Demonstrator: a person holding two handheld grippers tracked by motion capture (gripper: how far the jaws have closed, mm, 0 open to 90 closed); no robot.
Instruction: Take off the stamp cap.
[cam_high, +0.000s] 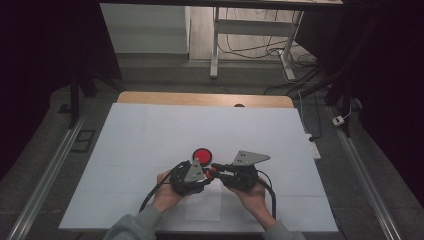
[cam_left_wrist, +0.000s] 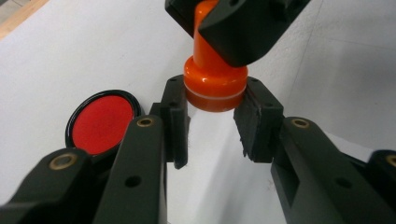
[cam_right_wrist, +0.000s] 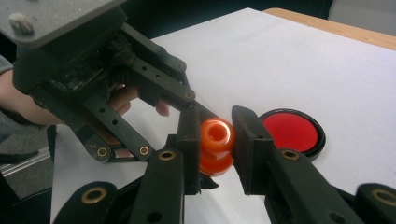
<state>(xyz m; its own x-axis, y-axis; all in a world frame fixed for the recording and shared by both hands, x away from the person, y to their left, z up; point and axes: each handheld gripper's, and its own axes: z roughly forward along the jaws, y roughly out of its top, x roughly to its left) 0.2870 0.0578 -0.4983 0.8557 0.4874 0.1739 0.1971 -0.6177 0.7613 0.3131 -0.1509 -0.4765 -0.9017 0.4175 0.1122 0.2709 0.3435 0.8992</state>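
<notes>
On the white sheet (cam_high: 150, 150) that covers the table, the left gripper (cam_high: 206, 176) sits in the person's left hand (cam_high: 165, 192), pointing right toward the middle. In the left gripper view its jaws are closed on the wide base of an orange stamp (cam_left_wrist: 215, 86), one pad against each side, with a pale seam ringing the base between them. Just left of those jaws, flat on the sheet, lies a round ink pad (cam_left_wrist: 102, 122), red inside a black rim; in the high view it (cam_high: 201, 154) is just beyond the two gripper tips, apart from them.

The stamp (cam_high: 210, 173) hangs in the air between the two tools, lying roughly level, above the sheet near the front of the table.

The right gripper (cam_high: 214, 168), in the right hand (cam_high: 255, 192), points left and meets the left one tip to tip. In the right gripper view its jaws are clamped on the stamp's narrower handle end (cam_right_wrist: 217, 135), whose hollow top faces the camera, and the ink pad (cam_right_wrist: 292, 131) lies just right of them. Both tools thus grip the same stamp from opposite ends.
</notes>
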